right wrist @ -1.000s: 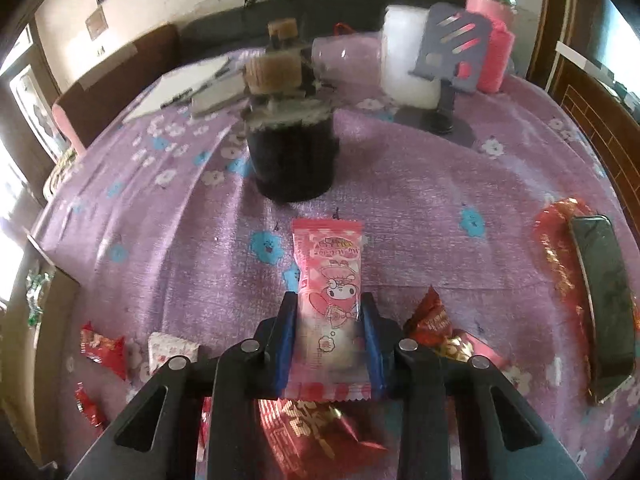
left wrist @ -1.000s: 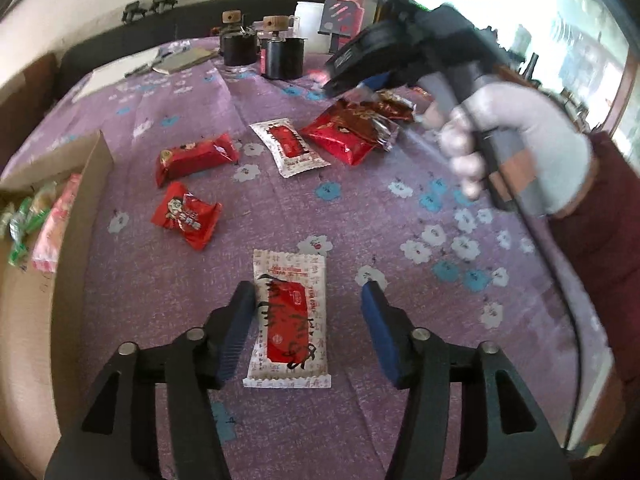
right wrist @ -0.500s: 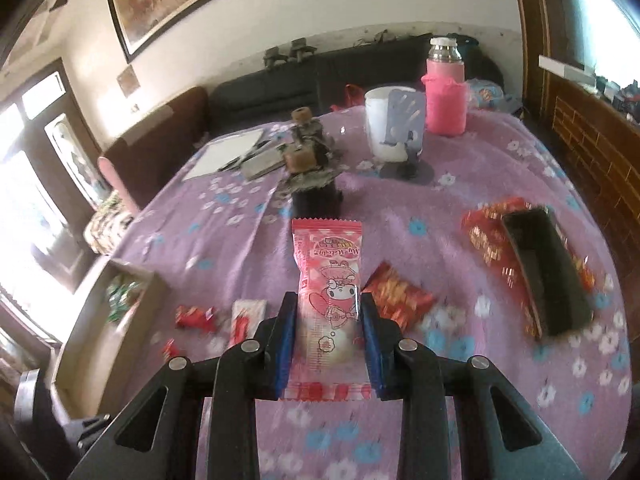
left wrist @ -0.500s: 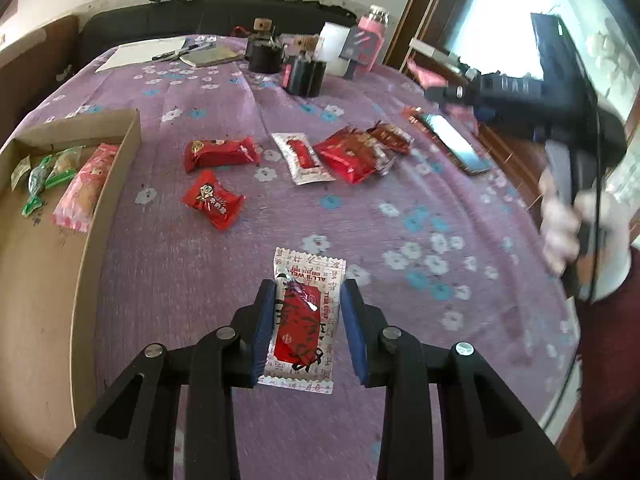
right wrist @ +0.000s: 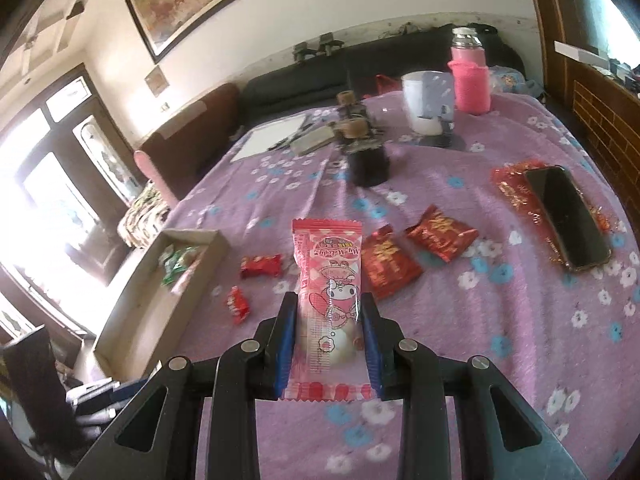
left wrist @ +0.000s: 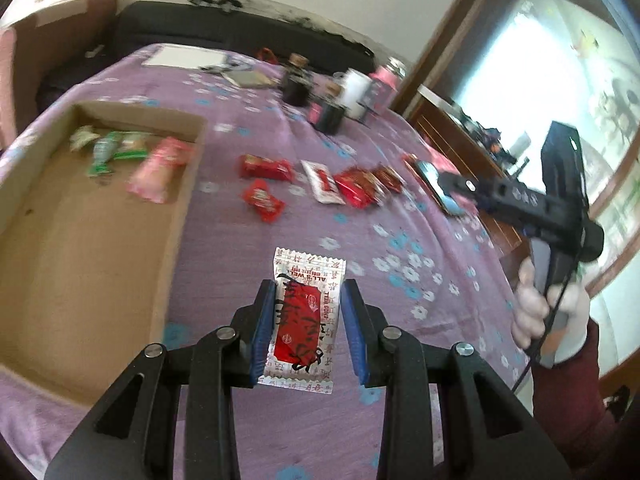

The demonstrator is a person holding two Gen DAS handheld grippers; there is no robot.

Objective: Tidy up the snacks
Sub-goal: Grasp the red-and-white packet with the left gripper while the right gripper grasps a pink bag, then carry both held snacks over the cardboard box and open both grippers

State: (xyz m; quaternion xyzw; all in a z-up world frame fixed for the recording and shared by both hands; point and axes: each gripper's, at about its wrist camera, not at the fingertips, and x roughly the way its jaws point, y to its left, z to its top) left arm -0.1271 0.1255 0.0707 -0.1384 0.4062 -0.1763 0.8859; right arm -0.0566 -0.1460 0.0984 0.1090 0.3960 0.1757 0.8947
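- Our left claw is clenched on the white-and-red sachet, pads on its long edges, so the flat pack hangs clear of the purple worktop and can be carried without creasing. Its jaws have just been closing, with the sachet between them.
- Our right claw grips the pink character-print snack by both sides, lengthwise along the fingers, likewise lifted off the cloth.
- The cardboard box lies to the left, near both claws, open-topped; green-wrapped sweets and a pink pack already sit at its far end, which we judge makes it the collecting place.
- Loose red packets remain between box and phone, so sorting looks far from done.
- Next, we expect to swing both packs over the box's near wall and release low, keeping the two claws from crowding each other.
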